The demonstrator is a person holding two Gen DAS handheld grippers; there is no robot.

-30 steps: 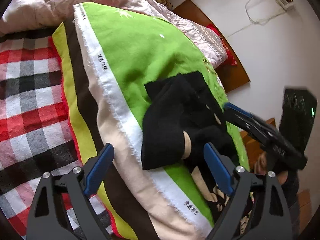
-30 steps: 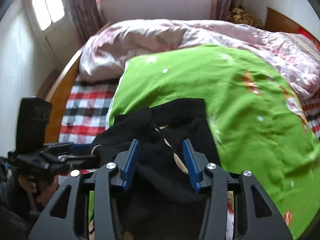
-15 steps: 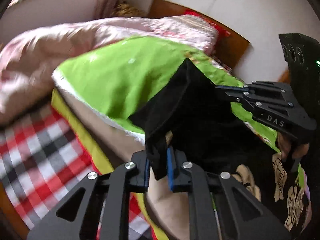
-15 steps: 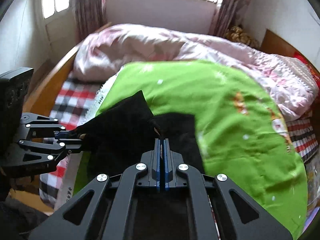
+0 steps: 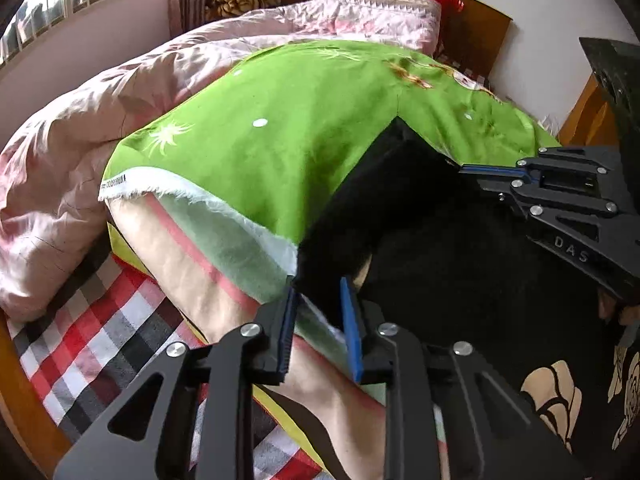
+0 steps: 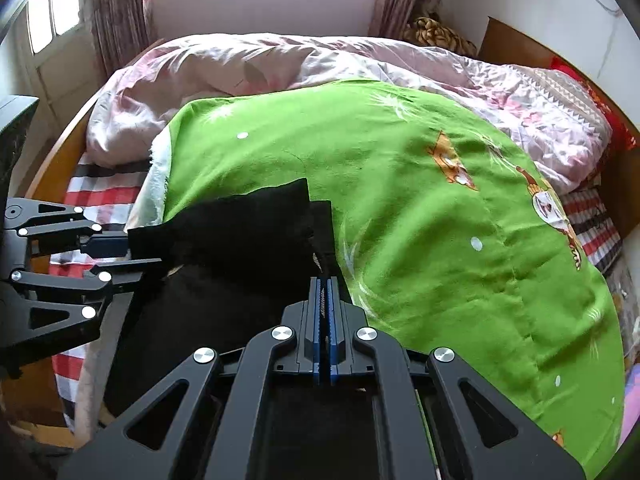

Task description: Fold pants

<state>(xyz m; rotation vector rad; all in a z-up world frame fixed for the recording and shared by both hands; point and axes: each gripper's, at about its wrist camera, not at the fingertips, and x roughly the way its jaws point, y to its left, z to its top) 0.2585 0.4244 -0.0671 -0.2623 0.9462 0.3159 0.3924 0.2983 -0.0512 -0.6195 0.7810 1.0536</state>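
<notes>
Pants (image 6: 240, 248): black, lying partly folded on the green blanket (image 6: 420, 200) at the near side of the bed, directly ahead of both claws.
Left gripper (image 5: 318, 320): jaws parted and opening; one corner of the black cloth hangs between the blue pads (image 5: 351, 332), which stand off it on at least one side, so it looks on the point of release rather than clamped.
Right gripper (image 6: 324, 312): jaws together, blue pads pressed flat to each other. From the left wrist view their tips meet the far corner of the pants, and a thin edge of cloth appears pinched there.
Why held so: each claw takes one end of the same edge, so the fold is stretched between them and can be laid square; this is a reading of the pose, not something shown.
Pants relative to left claw: the nearest corner lies between its pads, the bulk spreads up and to the right of it.
Pants relative to right claw: most of the cloth lies just beyond its tips and to their left, reaching across to the left claw.
Blanket: under the pants, extending far beyond and to the right of the right claw.
Pink quilt (image 6: 280, 60): bunched well beyond both claws.
</notes>
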